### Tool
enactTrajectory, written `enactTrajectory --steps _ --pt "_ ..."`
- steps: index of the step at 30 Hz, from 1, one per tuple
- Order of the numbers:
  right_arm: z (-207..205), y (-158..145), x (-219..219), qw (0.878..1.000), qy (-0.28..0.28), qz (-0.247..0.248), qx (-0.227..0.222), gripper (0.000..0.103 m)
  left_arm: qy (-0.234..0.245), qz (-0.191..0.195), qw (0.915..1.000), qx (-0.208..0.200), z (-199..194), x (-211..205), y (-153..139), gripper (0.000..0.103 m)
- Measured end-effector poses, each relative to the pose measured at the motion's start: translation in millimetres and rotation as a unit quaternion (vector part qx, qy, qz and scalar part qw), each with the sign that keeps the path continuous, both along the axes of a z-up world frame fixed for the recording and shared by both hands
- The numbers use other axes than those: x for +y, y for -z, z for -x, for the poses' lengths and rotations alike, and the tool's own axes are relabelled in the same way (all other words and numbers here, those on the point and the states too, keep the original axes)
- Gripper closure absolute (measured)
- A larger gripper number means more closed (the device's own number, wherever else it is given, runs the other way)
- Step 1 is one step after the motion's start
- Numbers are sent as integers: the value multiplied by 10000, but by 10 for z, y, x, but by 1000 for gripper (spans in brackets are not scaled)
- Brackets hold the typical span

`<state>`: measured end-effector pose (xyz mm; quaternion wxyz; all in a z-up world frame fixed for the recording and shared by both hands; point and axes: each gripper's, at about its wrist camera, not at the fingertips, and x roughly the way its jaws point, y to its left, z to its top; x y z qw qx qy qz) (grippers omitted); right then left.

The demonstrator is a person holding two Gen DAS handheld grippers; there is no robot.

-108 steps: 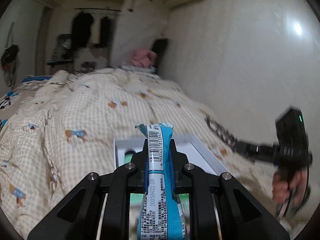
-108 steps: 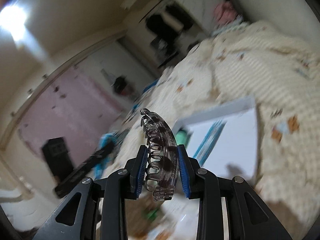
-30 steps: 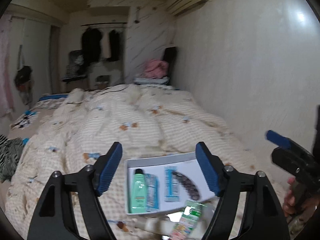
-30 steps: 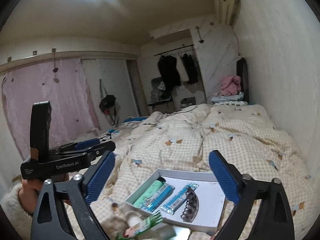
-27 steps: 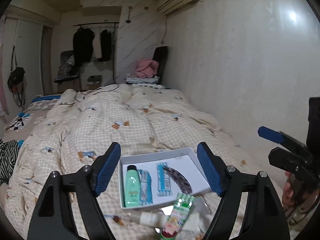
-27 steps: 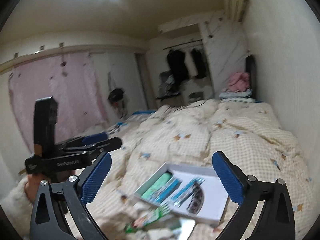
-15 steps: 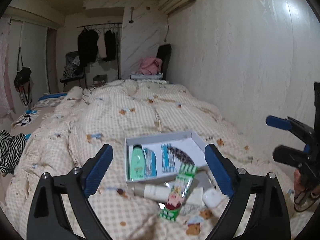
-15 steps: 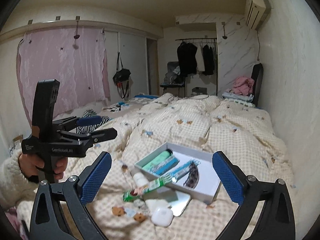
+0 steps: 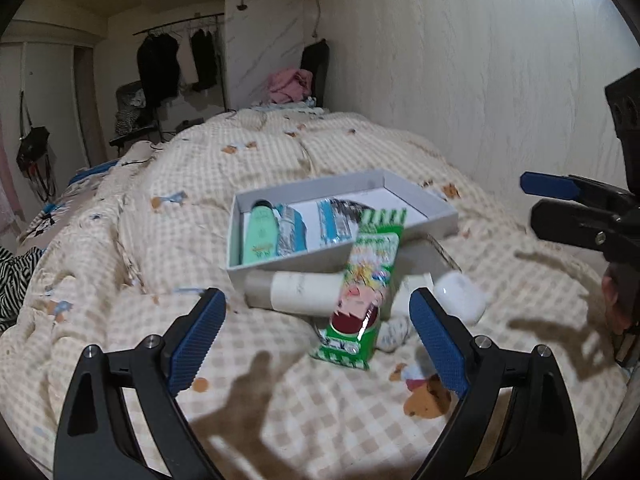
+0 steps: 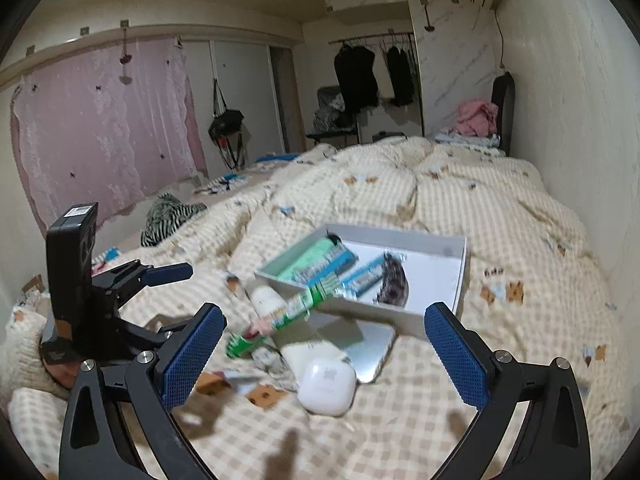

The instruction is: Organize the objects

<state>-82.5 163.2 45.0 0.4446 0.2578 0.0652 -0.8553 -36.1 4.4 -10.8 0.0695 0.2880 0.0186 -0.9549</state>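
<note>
Left gripper (image 9: 316,320) at bottom of the left-wrist frame — jaws spread wide, just been opening, nothing held; blue pads either side of the clutter on the checked quilt (image 9: 280,412). Right gripper (image 10: 324,340) likewise wide apart and empty at bottom of the right-wrist frame.

Between the left pads, centre frame: green snack pack (image 9: 362,292), lying tilted, upper end propped on the near wall of the white box (image 9: 424,194), lower end on the quilt. Under it, crosswise, a white bottle (image 9: 304,294) touching the box's near wall. Right of the pack: white earbud case (image 9: 460,298), blurred. Flat silver mirror (image 10: 360,344) half under the box, seen in the right-wrist view, lower centre.

Inside the box, left to right in the left-wrist frame: mint-green bottle (image 9: 260,236), blue-and-silver packet (image 9: 291,232), second blue packet (image 9: 334,226), dark hair claw (image 9: 350,208) — claw partly hidden behind the pack.

Other gripper at right edge of the left-wrist frame, hand (image 9: 616,304) below it; sleeve (image 10: 22,344) at left edge of the right-wrist frame.
</note>
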Motion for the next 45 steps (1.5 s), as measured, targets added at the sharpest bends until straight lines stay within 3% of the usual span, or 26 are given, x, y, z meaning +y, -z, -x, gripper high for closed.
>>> enactTrajectory --steps 10,20,27,36,40,43,45 --pt "188 370 -235 9990 -95 -224 -372 1 -40 -395 9992 -3 -28 -118 58 9" --pt "304 467 -193 9975 -28 -151 -686 0 34 -725 9972 -184 3 -183 143 7" --pt "315 484 -180 9970 -33 -129 -761 1 43 -565 9981 -239 -16 -115 151 7" --pt "357 504 -136 9957 10 -49 -930 0 104 -677 9969 -398 5 -140 197 7" --pt "365 503 -122 9953 20 -31 -963 0 441 -917 9934 -532 67 -142 191 9" --pt "364 504 -114 9954 17 -14 -963 0 1039 -1233 9827 -915 230 -180 180 22" --pt "371 508 -108 9952 18 0 -982 0 1128 -1121 9800 -1196 338 -185 198 26"
